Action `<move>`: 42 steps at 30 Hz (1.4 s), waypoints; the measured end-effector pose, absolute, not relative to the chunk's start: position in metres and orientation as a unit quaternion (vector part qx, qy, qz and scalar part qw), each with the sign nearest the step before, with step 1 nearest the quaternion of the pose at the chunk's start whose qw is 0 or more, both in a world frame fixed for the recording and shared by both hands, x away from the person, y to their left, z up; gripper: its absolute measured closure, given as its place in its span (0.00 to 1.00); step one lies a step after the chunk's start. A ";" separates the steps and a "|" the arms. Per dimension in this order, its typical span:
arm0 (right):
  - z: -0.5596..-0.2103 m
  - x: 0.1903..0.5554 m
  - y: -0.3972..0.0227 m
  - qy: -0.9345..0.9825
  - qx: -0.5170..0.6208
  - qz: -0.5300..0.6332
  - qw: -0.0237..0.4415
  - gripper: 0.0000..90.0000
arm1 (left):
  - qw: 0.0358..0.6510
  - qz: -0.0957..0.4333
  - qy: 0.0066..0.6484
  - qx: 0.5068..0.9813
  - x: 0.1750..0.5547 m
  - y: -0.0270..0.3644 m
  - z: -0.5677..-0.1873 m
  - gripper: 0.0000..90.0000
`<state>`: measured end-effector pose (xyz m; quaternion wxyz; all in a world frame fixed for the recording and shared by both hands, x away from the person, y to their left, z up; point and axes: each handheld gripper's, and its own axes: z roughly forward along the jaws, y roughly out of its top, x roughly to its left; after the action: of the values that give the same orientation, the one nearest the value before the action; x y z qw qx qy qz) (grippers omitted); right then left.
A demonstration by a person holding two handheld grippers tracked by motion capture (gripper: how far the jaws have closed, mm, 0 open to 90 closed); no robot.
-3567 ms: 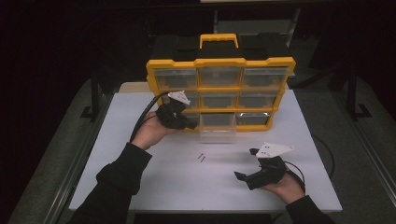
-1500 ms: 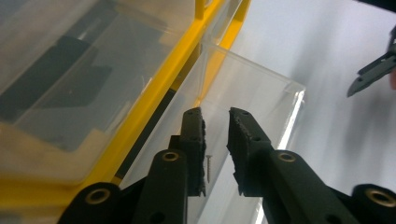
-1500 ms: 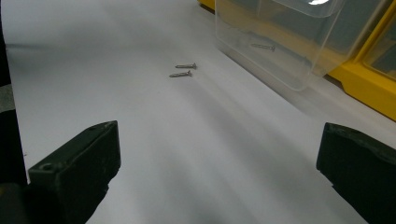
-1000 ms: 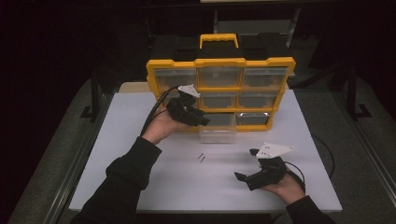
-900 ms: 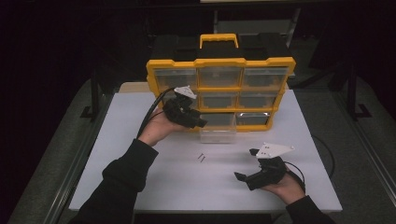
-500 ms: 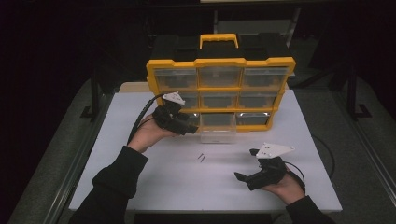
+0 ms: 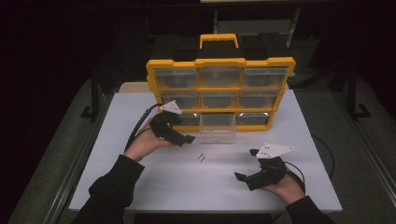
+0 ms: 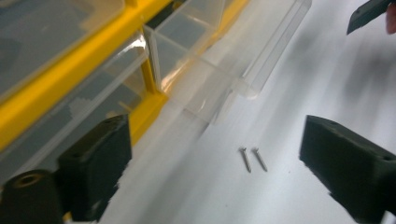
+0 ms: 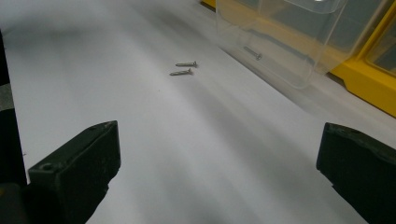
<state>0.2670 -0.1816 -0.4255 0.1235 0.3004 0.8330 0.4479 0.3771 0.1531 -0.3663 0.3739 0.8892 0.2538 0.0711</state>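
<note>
Left gripper [image 7: 183, 138] — jaws apart, empty — held over the white table [image 7: 116, 154] just before the yellow organizer [image 7: 219, 95]. Centre: clear drawer [image 7: 217, 127] pulled out from the bottom row; two screws [image 7: 201, 157] lie side by side on the table before it. Right gripper [image 7: 247, 176] — jaws apart, empty — low near the front edge.

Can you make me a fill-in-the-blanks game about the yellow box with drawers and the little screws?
1. The organizer has a frame coloured ____.
2. The number of loose screws lying side by side on the white table is ____.
3. One clear drawer in the bottom row is pulled ____.
4. Both the left gripper and right gripper have their jaws ____.

Missing words: yellow; two; out; open
</note>
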 end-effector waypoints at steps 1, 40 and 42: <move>-0.426 0.267 -0.181 0.833 0.300 0.448 0.124 0.00 | 0.373 0.072 0.253 0.890 0.377 0.153 -0.368 0.03; -0.437 0.262 -0.187 0.828 0.312 0.454 0.107 0.00 | 0.381 0.052 0.239 0.892 0.356 0.125 -0.424 0.18; -0.437 0.262 -0.187 0.828 0.312 0.454 0.107 0.00 | 0.380 0.048 0.238 0.892 0.356 0.125 -0.426 0.24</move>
<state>0.2619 -0.1870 -0.4366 0.1074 0.3116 0.8276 0.4544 0.3564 0.1252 -0.4258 0.3803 0.8923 0.2382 0.0484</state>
